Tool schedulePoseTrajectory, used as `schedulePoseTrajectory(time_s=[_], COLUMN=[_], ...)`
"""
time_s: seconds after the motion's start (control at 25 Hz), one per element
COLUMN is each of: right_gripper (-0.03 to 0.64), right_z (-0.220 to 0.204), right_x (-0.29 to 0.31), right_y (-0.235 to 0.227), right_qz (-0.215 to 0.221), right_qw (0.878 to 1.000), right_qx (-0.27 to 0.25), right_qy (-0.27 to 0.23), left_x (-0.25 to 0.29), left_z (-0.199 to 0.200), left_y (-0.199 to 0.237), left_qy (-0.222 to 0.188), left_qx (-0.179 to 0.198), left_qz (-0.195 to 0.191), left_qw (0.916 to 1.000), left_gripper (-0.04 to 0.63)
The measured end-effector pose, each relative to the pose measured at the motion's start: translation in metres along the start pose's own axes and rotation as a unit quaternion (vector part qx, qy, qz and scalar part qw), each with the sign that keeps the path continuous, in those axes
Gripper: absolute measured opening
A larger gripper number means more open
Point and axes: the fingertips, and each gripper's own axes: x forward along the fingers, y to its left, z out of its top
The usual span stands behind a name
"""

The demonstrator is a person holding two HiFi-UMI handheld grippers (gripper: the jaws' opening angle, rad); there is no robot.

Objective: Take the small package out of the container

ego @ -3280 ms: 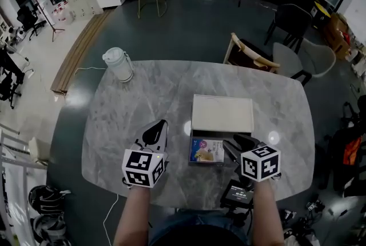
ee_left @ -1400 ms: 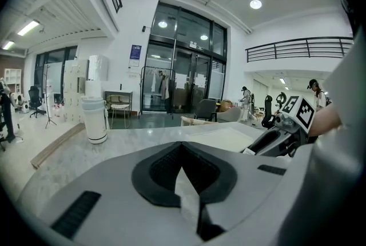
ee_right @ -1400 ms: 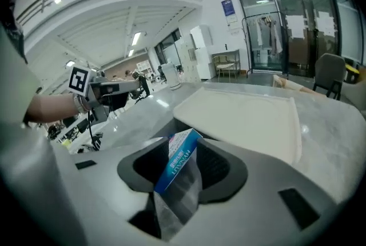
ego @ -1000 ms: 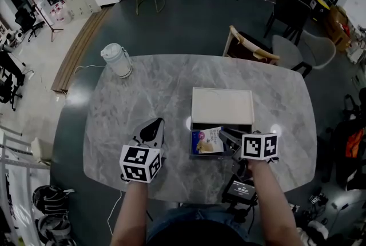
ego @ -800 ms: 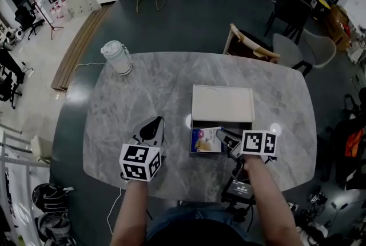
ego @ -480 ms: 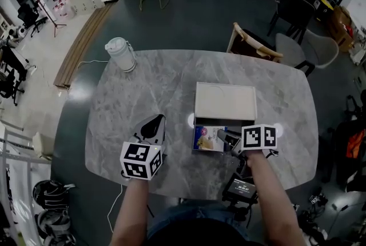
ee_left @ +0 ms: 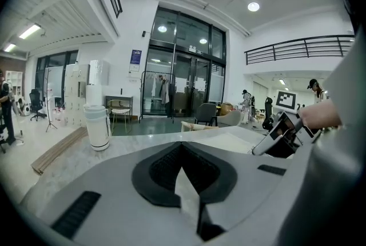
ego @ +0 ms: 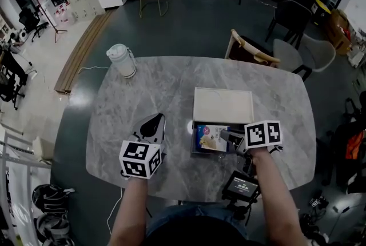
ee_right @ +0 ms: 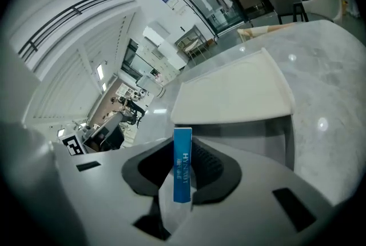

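An open box (ego: 195,151) lies on the marble table (ego: 143,90), its pale lid (ego: 223,104) folded back on the far side. The small package (ego: 209,137), blue with a yellow picture, sits tilted inside it. My right gripper (ego: 225,137) reaches in from the right and is shut on the package's edge. In the right gripper view that blue edge (ee_right: 182,165) stands upright between the jaws, with the lid (ee_right: 234,93) beyond. My left gripper (ego: 157,119) rests left of the box, shut and empty, and the left gripper view shows its fingertips (ee_left: 182,147) touching.
A white jug (ego: 122,60) stands at the table's far left corner, also seen in the left gripper view (ee_left: 96,126). A small screen device (ego: 241,186) hangs at the near edge. Chairs (ego: 251,51) stand behind the table.
The right gripper has come in from the box's near side and closed on the package, which now sits tilted rather than flat. The left gripper has stayed in place.
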Motion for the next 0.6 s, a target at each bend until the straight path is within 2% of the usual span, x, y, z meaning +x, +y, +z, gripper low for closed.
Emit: schedulePoseTrajectory(time_s=[0.2, 0.36, 0.6], right_gripper=[0.101, 0.101, 0.101], right_z=[0.011, 0.014, 0.030], right_x=[-0.008, -0.008, -0.024], right_y=[0.009, 0.016, 0.034], right_qz=[-0.014, -0.007, 0.005], right_qw=[0.999, 0.998, 0.994], right_qx=[-0.041, -0.055, -0.098], right_qy=[-0.011, -0.013, -0.051], left_x=[0.005, 0.009, 0.008], left_z=[0.015, 0.021, 0.030], left_y=[-0.002, -0.001, -0.006], left_qy=[-0.014, -0.021, -0.024], left_qx=[0.010, 0.007, 0.004], left_qz=[-0.008, -0.007, -0.007], left_qw=[0.9998, 0.9997, 0.9997], left_gripper=[0.010, 0.010, 0.009])
